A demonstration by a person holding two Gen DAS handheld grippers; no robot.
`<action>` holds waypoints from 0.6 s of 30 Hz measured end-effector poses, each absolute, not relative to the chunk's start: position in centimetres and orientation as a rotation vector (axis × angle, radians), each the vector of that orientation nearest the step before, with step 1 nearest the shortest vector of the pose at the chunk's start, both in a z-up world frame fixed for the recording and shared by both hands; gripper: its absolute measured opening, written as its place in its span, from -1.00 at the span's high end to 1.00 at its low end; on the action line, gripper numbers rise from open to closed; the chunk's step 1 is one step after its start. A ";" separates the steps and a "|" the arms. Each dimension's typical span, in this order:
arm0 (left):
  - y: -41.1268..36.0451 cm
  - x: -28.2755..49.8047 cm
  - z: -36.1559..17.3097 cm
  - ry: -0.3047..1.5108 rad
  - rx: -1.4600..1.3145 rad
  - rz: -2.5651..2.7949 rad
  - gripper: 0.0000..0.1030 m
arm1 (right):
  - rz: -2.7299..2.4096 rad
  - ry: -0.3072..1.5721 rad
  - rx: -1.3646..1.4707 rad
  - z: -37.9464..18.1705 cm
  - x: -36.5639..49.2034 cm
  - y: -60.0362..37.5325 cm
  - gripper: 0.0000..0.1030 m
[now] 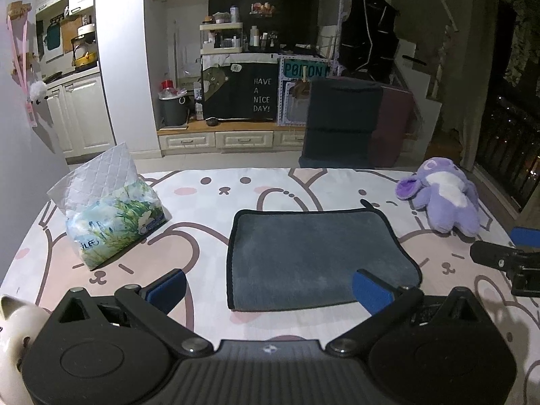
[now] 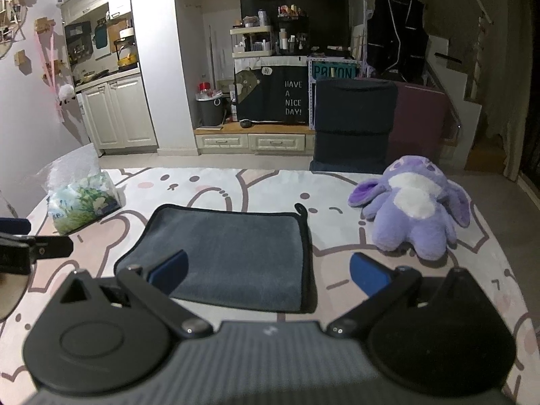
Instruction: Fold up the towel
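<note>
The towel (image 1: pixel 320 256) lies flat on the table (image 1: pixel 209 246), just ahead of both my grippers, its long axis running left to right. My left gripper (image 1: pixel 270 290) faces its near edge; my right gripper (image 2: pixel 266 271) sits over its near right corner. Both jaws are spread wide, holding nothing. A tissue pack (image 1: pixel 114 222) sits far left, a plush toy (image 2: pixel 415 209) far right.

Left tool (image 1: pixel 270 287): matte black housing, ribbed grey centre panel with small white mark, two round black hubs, silver pivot screws, black linkage arms, blue finger pads (image 1: pixel 371 290). Right tool (image 2: pixel 268 271): identical build, blue pads (image 2: pixel 368 275), silver screws.
</note>
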State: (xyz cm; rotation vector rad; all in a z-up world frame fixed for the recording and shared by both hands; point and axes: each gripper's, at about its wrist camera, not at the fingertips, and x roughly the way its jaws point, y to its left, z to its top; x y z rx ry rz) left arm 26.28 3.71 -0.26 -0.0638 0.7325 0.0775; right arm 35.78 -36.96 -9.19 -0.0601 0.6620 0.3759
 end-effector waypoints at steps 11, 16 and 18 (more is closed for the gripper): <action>2.9 22.4 1.6 0.699 -0.058 0.067 -1.00 | 0.408 0.609 -0.076 -7.2 31.1 -37.6 -0.99; 2.3 20.5 2.1 0.679 -0.048 0.050 -1.00 | 0.408 0.596 -0.090 -6.8 29.1 -38.0 -0.99; 2.1 19.9 2.3 0.672 -0.044 0.052 -1.00 | 0.407 0.590 -0.088 -6.6 28.4 -38.2 -0.99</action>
